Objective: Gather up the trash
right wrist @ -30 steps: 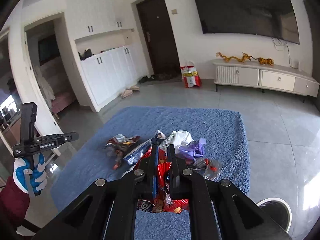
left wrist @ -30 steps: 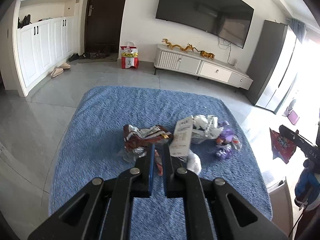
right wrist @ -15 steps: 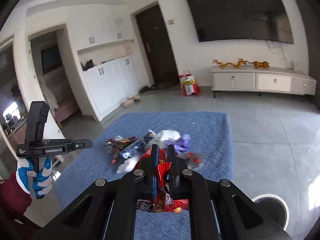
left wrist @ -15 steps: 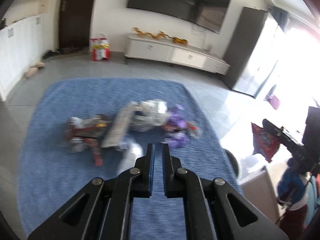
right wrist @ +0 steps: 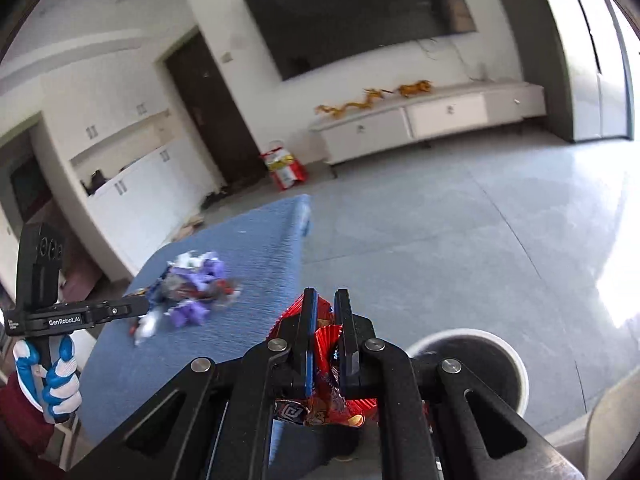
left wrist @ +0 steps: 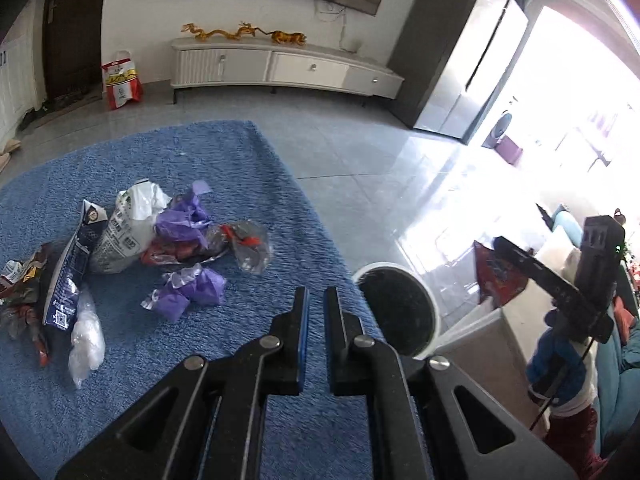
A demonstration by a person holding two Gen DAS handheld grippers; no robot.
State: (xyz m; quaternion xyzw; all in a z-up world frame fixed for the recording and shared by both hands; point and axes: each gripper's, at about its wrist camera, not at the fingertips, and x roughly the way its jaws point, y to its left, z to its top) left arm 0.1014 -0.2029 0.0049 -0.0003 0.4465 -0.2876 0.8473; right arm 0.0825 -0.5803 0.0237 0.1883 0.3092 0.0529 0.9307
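Note:
A pile of trash lies on the blue carpeted table (left wrist: 224, 160): purple wrappers (left wrist: 188, 292), a white bag (left wrist: 128, 232), a dark blue packet (left wrist: 70, 276), clear plastic (left wrist: 86, 336). My left gripper (left wrist: 315, 294) is shut and empty above the table's right part. My right gripper (right wrist: 325, 298) is shut on a red snack wrapper (right wrist: 324, 364) and holds it just left of the white round bin (right wrist: 480, 364). The bin also shows in the left wrist view (left wrist: 400, 316), off the table's right edge. The pile is blurred in the right wrist view (right wrist: 192, 288).
A white TV cabinet (left wrist: 288, 68) stands at the far wall under a wall TV. A red bag (left wrist: 120, 80) sits on the floor by the dark door. A grey tiled floor surrounds the table. White cupboards (right wrist: 132, 200) line the left wall.
The left gripper has swung right, away from the pile, and the bin has come into its view. The right gripper has carried the red wrapper right, off the table toward the bin.

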